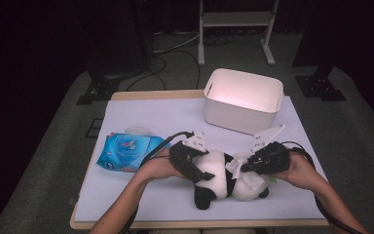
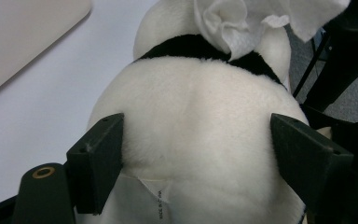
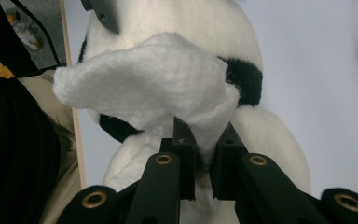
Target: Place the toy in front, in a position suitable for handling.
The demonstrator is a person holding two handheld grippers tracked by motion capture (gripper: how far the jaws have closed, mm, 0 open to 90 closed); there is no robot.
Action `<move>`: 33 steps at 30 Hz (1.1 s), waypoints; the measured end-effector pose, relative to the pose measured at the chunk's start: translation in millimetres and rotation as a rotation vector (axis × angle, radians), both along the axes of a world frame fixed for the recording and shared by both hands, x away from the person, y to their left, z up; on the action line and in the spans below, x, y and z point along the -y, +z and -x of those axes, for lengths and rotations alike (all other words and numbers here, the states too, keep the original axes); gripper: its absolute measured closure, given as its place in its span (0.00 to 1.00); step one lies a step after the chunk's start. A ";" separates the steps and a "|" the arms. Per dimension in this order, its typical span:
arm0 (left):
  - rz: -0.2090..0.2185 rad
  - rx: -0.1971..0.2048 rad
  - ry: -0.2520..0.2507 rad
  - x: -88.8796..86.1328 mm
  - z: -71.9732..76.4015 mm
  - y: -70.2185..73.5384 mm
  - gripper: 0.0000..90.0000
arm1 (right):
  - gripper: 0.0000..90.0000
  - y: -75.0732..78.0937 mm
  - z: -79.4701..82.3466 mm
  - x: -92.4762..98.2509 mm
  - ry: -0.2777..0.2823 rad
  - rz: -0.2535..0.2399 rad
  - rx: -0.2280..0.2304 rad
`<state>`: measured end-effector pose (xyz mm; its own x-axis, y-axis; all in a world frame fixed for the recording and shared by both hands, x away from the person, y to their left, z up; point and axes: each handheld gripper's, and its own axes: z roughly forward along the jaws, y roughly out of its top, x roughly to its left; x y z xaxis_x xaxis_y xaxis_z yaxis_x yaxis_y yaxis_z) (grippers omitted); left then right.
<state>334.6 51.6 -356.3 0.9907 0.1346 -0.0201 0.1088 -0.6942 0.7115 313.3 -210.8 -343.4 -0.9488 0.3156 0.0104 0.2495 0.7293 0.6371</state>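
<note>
Partly hidden by the wipe (image 3: 149,79), the panda (image 2: 196,135) sits clamped in left tongs (image 2: 196,154); right tongs (image 3: 204,161) pinch that wipe.

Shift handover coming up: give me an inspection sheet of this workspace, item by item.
Surface: white mat over a wooden table, edge showing at the front.
Job's things: panda plush lying on the mat; white wipe bunched against it.
Clutter: blue wipes pack at the left, lid open; white bin at the back.
Grippers: left gripper clamped around the plush body; right gripper shut on the wipe.
Cables: one black cable trails from each gripper; more lie on the floor behind.
Surroundings: dark room, grey carpet, metal stand legs beyond the table.
</note>
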 end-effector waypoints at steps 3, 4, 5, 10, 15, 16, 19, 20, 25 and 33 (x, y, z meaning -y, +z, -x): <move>0.000 -0.002 -0.001 -0.2 0.0 -0.2 0.22 | 0.91 -0.3 -2.7 -6.2 0.016 -0.006 0.000; 0.002 -0.001 0.001 0.0 0.1 -0.2 0.23 | 0.91 -0.2 -2.8 -7.9 0.016 -0.006 -0.003; 0.001 -0.002 0.001 0.1 0.1 -0.1 0.22 | 0.91 -0.1 -3.4 -10.0 0.021 -0.009 0.000; 0.001 -0.002 0.000 -0.3 0.3 -0.2 0.22 | 0.91 0.7 -4.3 -22.0 0.043 -0.021 -0.003; 0.015 -0.004 0.000 -1.1 -0.4 -0.8 0.23 | 0.91 -0.3 -3.0 -16.7 0.042 -0.036 -0.013; 0.014 -0.004 0.000 -0.8 -0.5 -0.7 0.22 | 0.91 -0.2 -2.1 -14.6 0.043 -0.036 -0.016; 0.012 -0.006 0.003 0.4 -0.6 -0.3 0.22 | 0.91 1.0 0.0 -10.7 0.041 -0.023 -0.009; 0.012 -0.005 0.004 0.7 -0.8 -0.3 0.22 | 0.91 1.4 0.9 -11.1 0.038 -0.021 -0.011; 0.010 -0.010 0.008 1.2 -2.1 -0.9 0.22 | 0.91 1.0 -0.3 -22.6 0.056 -0.019 -0.009; 0.009 -0.011 0.005 -1.1 -2.1 2.9 0.22 | 0.91 2.6 -3.1 -36.1 0.080 -0.026 -0.007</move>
